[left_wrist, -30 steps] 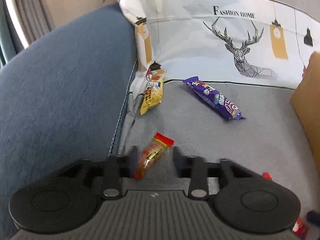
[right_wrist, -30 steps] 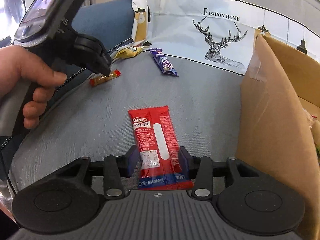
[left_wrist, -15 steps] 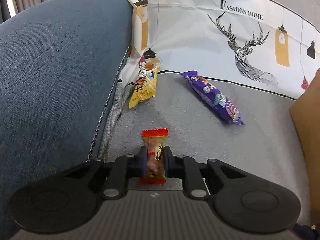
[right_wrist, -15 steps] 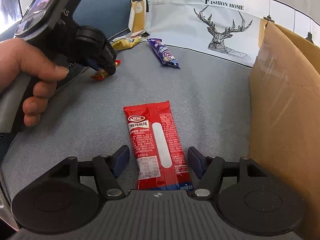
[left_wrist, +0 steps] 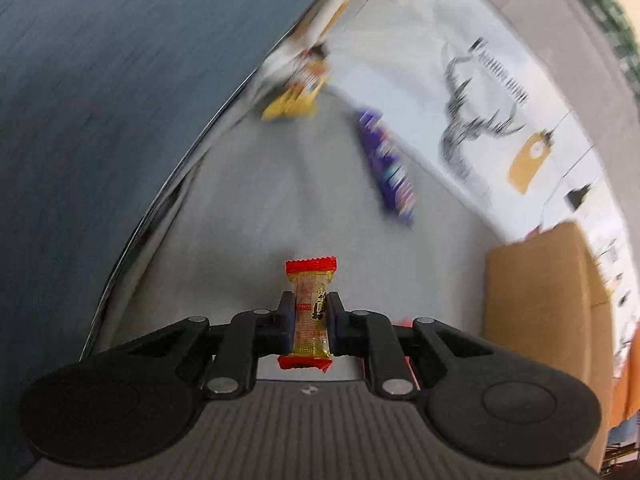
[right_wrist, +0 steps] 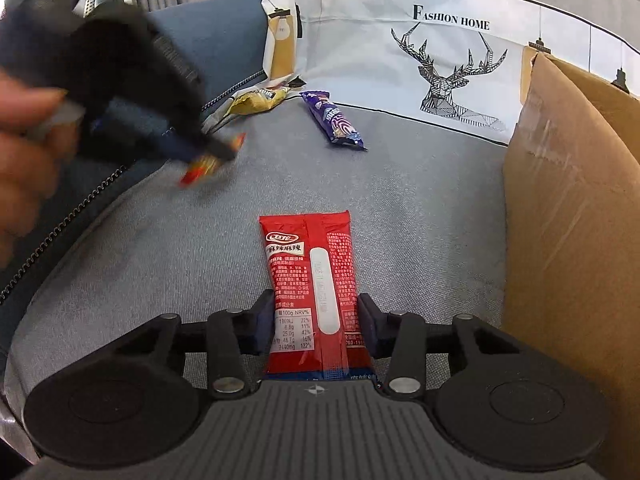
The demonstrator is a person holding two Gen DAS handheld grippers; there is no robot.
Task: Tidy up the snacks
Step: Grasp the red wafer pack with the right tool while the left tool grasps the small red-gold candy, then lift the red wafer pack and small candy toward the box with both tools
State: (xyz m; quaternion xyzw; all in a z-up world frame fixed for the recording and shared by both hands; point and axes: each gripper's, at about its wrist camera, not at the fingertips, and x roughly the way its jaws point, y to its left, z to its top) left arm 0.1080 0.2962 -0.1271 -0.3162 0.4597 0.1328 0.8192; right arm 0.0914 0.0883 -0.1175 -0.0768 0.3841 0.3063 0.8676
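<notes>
1. The left gripper (left_wrist: 310, 322) pinches a small candy (left_wrist: 311, 312) between its pads. The candy's long axis runs straight out along the fingers, and one red crimped end sticks out past the fingertips.
2. The candy has a clear gold middle with dark print and red ends. It is carried clear of the grey seat cushion (right_wrist: 420, 208).
3. From the left gripper, the cardboard box (left_wrist: 540, 312) lies ahead and to its right; a yellow packet (left_wrist: 294, 98) and a purple bar (left_wrist: 390, 172) lie further off on the seat cushion.
4. The right gripper (right_wrist: 316, 326) has just been closing its jaws, with the red packet (right_wrist: 310, 280) between them. The pads stand at the packet's two long edges; whether they press yet, I cannot tell.
5. The red packet lies flat on the seat cushion, long axis in line with the fingers, printed back upward.
6. The box stands just beside the right gripper, so that hand looks nearer to it.
</notes>
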